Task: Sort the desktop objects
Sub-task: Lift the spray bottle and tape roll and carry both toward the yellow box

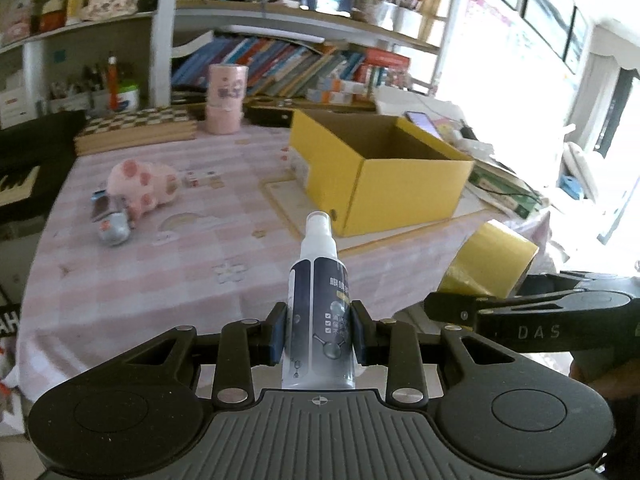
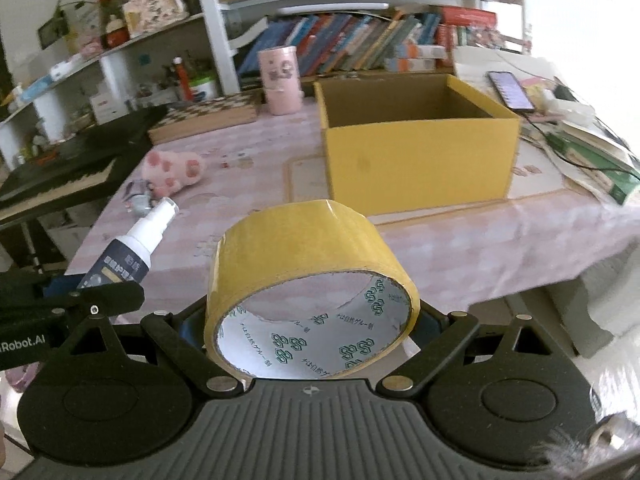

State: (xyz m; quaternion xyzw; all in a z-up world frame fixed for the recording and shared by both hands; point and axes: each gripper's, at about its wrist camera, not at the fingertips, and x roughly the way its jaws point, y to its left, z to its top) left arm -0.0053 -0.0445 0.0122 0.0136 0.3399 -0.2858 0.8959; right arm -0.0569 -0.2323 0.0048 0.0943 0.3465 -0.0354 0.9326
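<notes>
The left gripper [image 1: 319, 334] is closed tight on a spray bottle [image 1: 319, 304], its blue pads pinching the dark printed label low on the body. The bottle's long axis runs straight out along the fingers, white nozzle end leading, pointing toward the near corner of the yellow box [image 1: 384, 172]; it is a slim cylinder of glossy plastic with a clear cap. The right gripper [image 2: 312, 320] stands wide and holds a tape roll [image 2: 310, 292] across its width, the jaws pressing on the roll's outer sides. The roll is a broad ring of shiny yellow tape on a white core printed with green marks; its hole faces back at the camera and slightly up. Both things hang above the near edge of the table [image 1: 132, 280], which wears a pink checked cloth. The box is open-topped cardboard, brown inside, sitting toward the table's far right. A pink spotted plush toy [image 1: 146, 186] lies at the left.
</notes>
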